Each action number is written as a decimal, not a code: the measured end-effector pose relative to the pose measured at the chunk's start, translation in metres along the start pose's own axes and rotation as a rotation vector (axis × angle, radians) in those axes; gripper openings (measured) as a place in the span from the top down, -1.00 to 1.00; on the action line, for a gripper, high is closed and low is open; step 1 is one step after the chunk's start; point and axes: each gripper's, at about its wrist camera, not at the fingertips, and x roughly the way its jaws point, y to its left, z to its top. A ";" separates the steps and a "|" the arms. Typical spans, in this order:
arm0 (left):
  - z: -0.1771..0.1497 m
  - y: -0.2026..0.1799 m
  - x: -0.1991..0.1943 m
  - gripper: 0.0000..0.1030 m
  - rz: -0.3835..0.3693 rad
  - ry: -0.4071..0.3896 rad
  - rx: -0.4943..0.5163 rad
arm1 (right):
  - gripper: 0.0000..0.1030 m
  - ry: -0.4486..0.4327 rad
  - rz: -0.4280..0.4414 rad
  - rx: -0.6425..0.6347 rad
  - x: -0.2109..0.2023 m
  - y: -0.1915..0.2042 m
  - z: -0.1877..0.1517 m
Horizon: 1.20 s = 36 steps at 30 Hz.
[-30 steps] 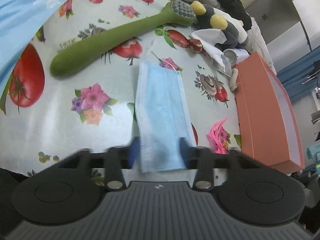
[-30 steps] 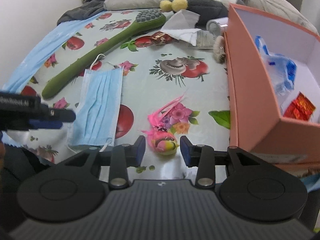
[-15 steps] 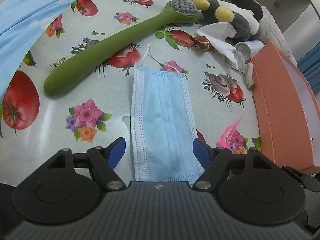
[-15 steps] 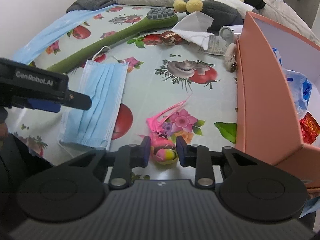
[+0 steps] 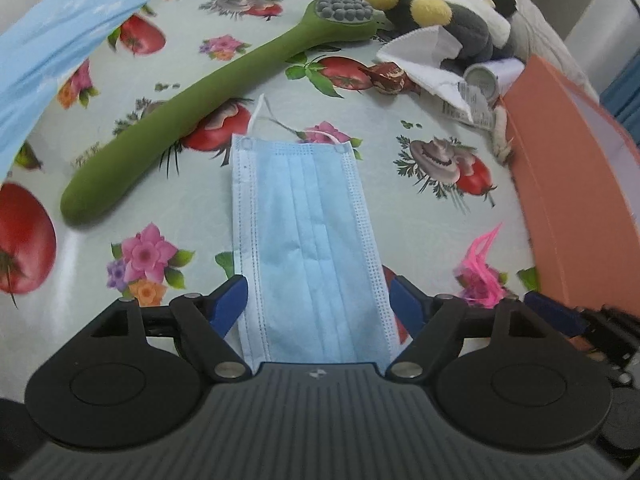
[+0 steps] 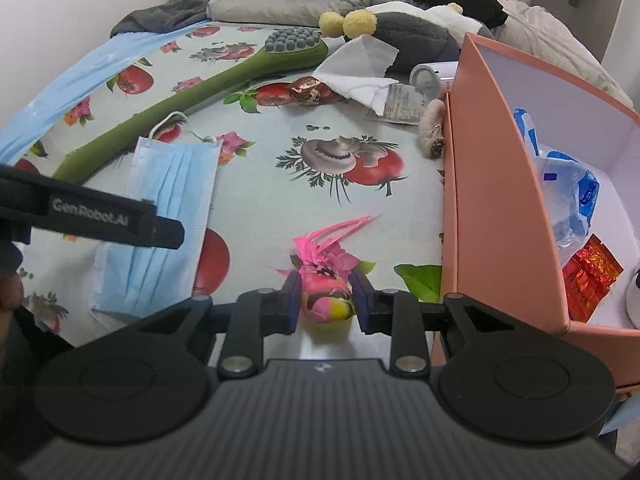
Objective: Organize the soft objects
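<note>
Left gripper (image 5: pixel 316 308) jaws just opened, straddling the blue mask (image 5: pixel 308 240) lying flat mid-tablecloth (image 6: pixel 280 184); right gripper (image 6: pixel 325 300) clamped the pink feathered toy (image 6: pixel 326 284) near the orange box (image 6: pixel 492 184) at the right edge

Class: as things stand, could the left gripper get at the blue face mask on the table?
Probably yes. The left gripper is open, its jaws straddling the face mask, which lies flat with nothing on top.
</note>
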 end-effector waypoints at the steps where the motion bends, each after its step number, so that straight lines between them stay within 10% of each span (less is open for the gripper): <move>1: -0.001 -0.002 0.001 -0.58 0.003 -0.001 0.016 | 0.40 0.003 0.000 0.000 0.001 0.000 -0.001; 8: -0.004 -0.018 0.012 -0.55 0.023 0.010 0.103 | 0.40 -0.004 0.016 0.021 0.002 0.000 0.000; 24: -0.005 -0.022 0.014 0.87 0.005 0.014 0.119 | 0.40 -0.001 0.022 0.031 0.003 -0.001 -0.002; 33: -0.004 -0.003 -0.012 0.89 -0.113 -0.039 -0.008 | 0.40 -0.025 0.042 0.015 -0.003 0.000 0.001; 36: -0.001 0.011 -0.023 0.58 -0.127 -0.064 -0.063 | 0.40 -0.046 0.066 0.014 -0.006 0.004 0.004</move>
